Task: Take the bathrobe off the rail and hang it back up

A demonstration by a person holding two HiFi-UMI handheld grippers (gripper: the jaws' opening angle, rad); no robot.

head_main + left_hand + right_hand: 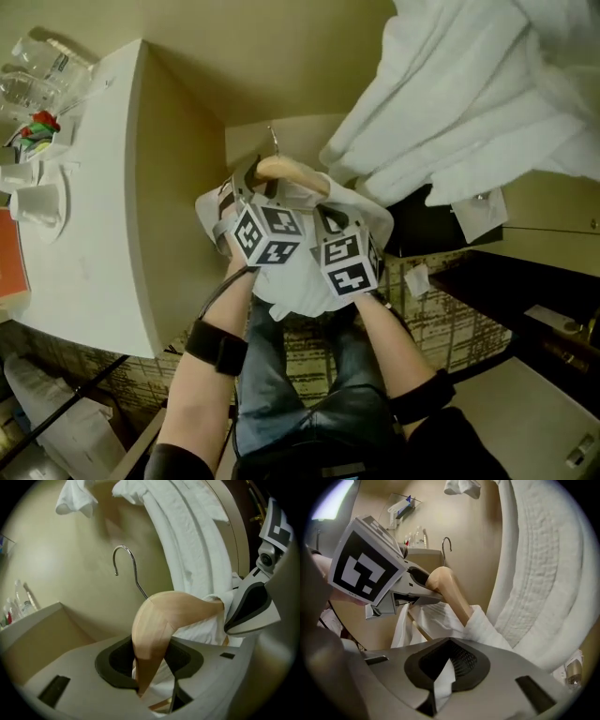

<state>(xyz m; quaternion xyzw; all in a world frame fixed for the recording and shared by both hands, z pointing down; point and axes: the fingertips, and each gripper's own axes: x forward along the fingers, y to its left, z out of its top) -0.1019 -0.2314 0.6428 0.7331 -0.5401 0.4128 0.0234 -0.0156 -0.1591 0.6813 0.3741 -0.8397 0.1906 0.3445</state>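
My left gripper (151, 684) is clamped on one arm of the pale wooden coat hanger (161, 618), its curved metal hook (125, 566) standing bare against the beige wall; my right gripper (440, 686) is pressed together, pinching a fold of the white towelling bathrobe (440, 618) draped on that hanger, held over my knees; a second thick white robe (469, 94) hangs up to the right.

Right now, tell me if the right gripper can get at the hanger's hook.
Probably not yet: the right gripper is shut on bathrobe cloth. The hook itself stands bare above the hanger.
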